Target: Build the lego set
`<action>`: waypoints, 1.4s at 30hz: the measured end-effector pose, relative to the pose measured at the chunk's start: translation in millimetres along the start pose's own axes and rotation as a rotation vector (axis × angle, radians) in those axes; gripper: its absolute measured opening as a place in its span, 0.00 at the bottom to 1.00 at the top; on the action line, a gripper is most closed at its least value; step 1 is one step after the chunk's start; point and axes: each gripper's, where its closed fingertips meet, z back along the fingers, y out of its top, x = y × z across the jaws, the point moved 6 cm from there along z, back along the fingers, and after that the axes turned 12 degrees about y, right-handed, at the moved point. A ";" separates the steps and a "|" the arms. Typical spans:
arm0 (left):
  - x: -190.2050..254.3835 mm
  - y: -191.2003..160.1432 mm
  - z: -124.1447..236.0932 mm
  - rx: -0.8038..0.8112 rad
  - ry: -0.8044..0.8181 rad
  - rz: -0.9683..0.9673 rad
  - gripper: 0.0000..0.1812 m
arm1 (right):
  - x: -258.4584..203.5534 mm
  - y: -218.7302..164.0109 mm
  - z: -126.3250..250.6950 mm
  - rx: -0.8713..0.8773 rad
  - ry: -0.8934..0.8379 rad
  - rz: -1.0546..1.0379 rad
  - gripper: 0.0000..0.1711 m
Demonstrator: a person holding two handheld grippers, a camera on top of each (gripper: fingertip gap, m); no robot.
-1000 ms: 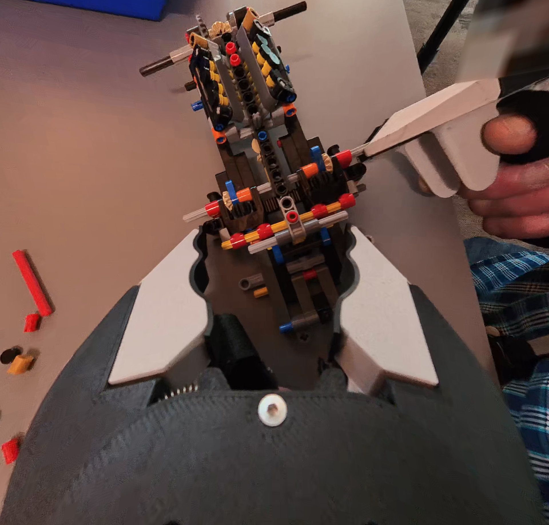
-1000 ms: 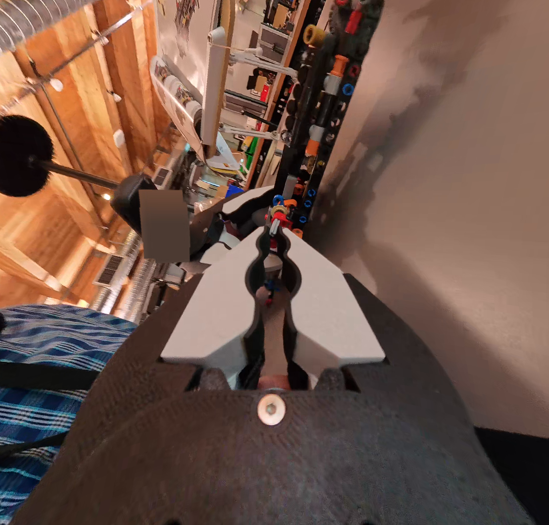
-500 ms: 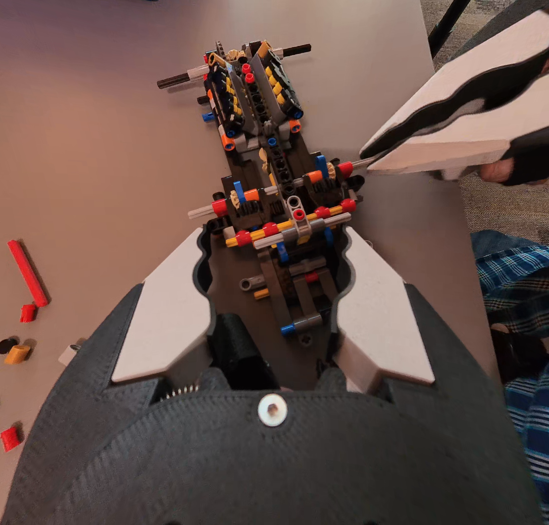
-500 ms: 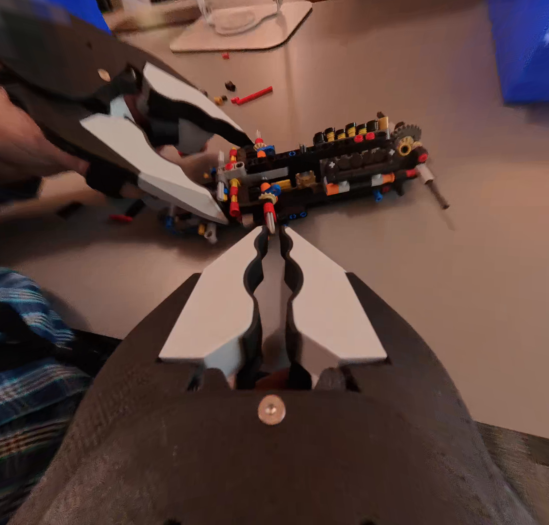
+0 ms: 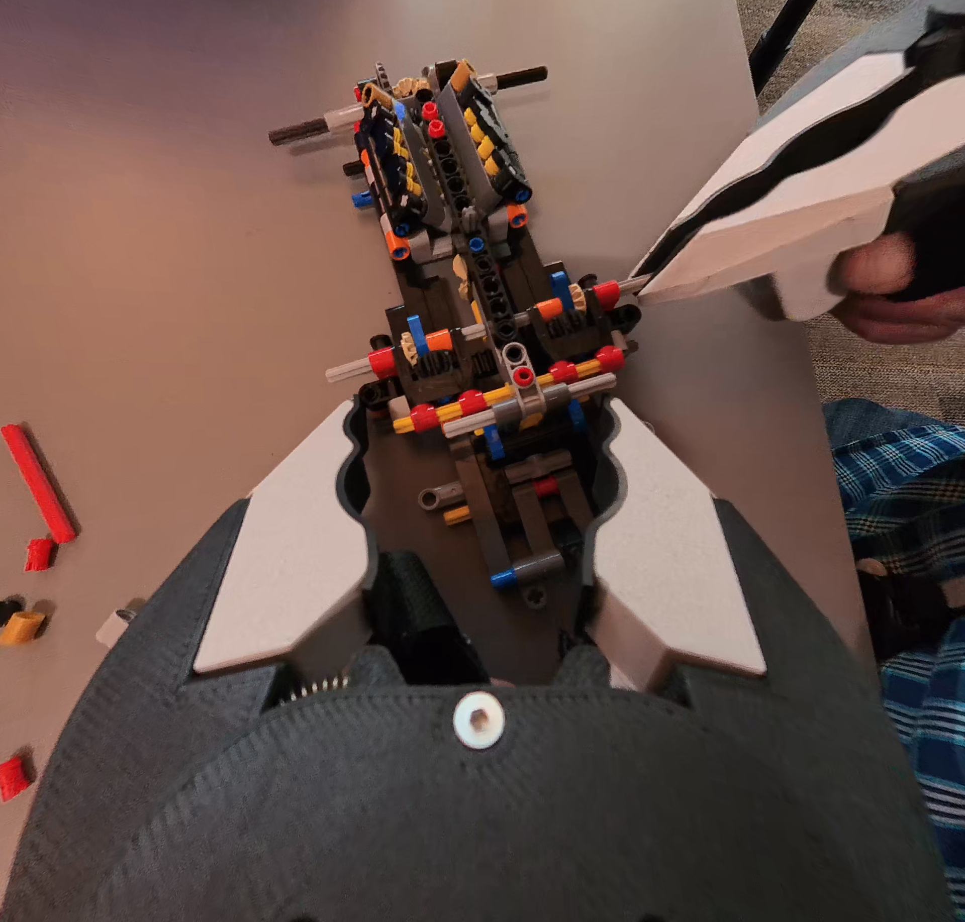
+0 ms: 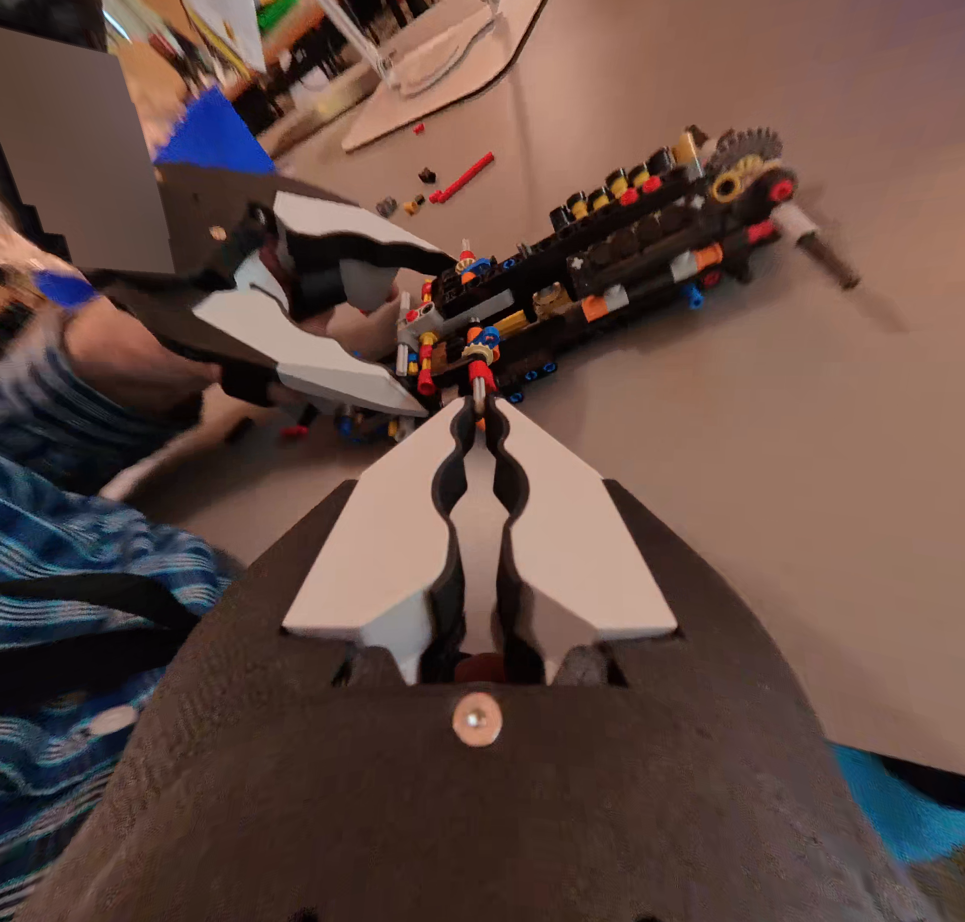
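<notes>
Both grippers meet the lego chassis (image 5: 470, 291): right gripper (image 6: 479, 410) pinching its grey axle (image 5: 626, 287), left gripper (image 5: 483, 416) spread wide.

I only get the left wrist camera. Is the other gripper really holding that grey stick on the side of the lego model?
Observer: Yes. Seen from behind, the right gripper has its jaws shut on the tip of the light grey axle, just outside a red bush.
Operator: What's past the top of my picture?
Observer: A flat board lies on the table, with a clear stand on it.
Operator: Any loose bits there?
Observer: One small red piece sits on that board.
</notes>
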 end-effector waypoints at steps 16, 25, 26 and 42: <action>0.9 -0.7 -0.4 -0.008 -0.001 -0.007 0.50 | -5.3 2.3 -1.8 -0.017 -0.072 0.170 0.00; 1.6 -1.2 -0.1 -0.010 -0.011 -0.010 0.50 | -17.4 -2.2 -5.4 -0.288 -0.349 0.990 0.00; 1.6 -1.3 -0.1 -0.010 -0.011 -0.011 0.50 | -18.3 -2.8 -5.7 -0.309 -0.375 1.071 0.00; 1.7 -2.4 0.4 -0.016 0.008 -0.034 0.49 | -14.6 -2.3 -9.1 -0.329 -0.348 1.069 0.00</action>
